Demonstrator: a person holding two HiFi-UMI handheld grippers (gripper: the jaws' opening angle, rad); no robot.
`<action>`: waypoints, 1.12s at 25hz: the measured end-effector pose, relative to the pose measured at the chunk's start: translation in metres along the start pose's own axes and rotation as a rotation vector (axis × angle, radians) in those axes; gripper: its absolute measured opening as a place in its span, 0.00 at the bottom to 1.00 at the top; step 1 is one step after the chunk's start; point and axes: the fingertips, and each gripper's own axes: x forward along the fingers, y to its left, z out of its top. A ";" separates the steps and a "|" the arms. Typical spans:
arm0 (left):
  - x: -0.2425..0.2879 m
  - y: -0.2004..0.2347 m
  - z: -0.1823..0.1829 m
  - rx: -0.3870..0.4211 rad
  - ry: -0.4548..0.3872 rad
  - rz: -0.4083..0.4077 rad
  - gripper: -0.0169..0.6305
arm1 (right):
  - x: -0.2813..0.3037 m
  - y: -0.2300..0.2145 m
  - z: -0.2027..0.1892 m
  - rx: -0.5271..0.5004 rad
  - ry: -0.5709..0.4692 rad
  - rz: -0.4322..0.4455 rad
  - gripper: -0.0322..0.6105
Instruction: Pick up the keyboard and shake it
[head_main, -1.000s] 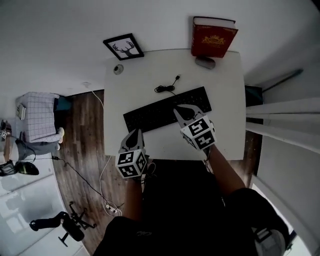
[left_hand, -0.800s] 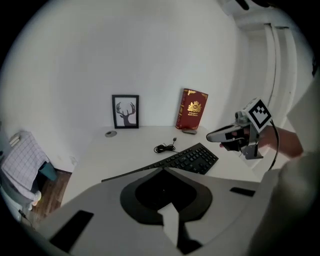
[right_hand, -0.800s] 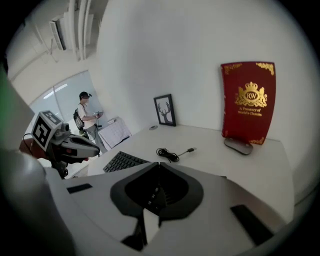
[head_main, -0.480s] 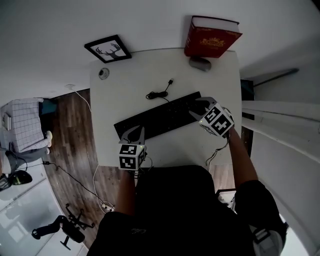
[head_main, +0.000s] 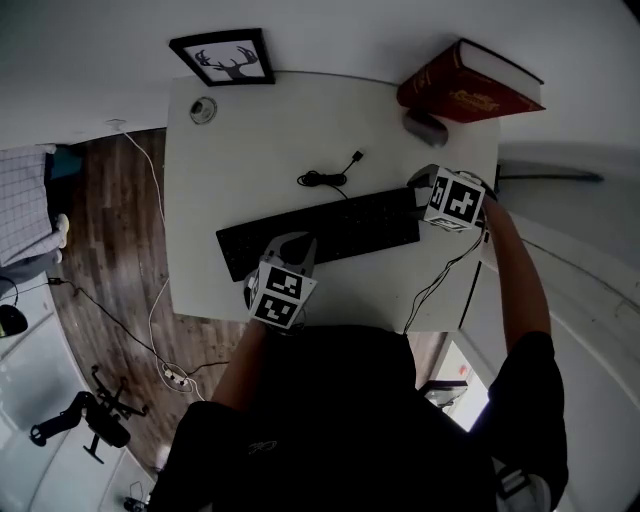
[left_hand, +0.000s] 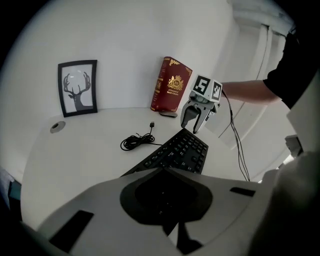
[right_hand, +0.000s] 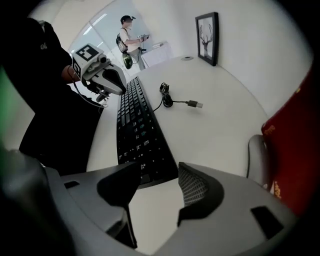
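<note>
Keyboard (head_main: 320, 235) lies slantwise across the table's (head_main: 250, 150) front half, the left gripper (head_main: 293, 243), jaws pressed together, above its left end, and the right gripper (head_main: 418, 187), jaws just opened wide, astride its right end without pinching it.

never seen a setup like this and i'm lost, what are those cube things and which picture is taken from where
No robot: a person holds a two-jaw gripper in each hand, and the marker cubes are part of them. One picture is from a camera on the person's head, looking down. The other two are from cameras riding on each gripper, looking along its jaws. On the white table are a black keyboard, a coiled cable, a red book and a framed deer picture. The left gripper is shut and empty, over the keyboard's left part. The right gripper is at the keyboard's right end; its jaws have just been opening, nothing between them yet.
</note>
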 end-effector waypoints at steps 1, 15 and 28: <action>0.002 0.000 0.001 0.007 0.006 -0.005 0.03 | 0.000 -0.002 0.000 0.001 0.006 0.021 0.44; 0.005 0.010 0.001 0.023 0.025 0.021 0.03 | 0.015 -0.004 -0.002 -0.096 0.124 0.094 0.38; -0.059 0.060 0.000 0.569 0.154 0.172 0.03 | -0.013 0.024 -0.003 -0.333 0.051 -0.272 0.35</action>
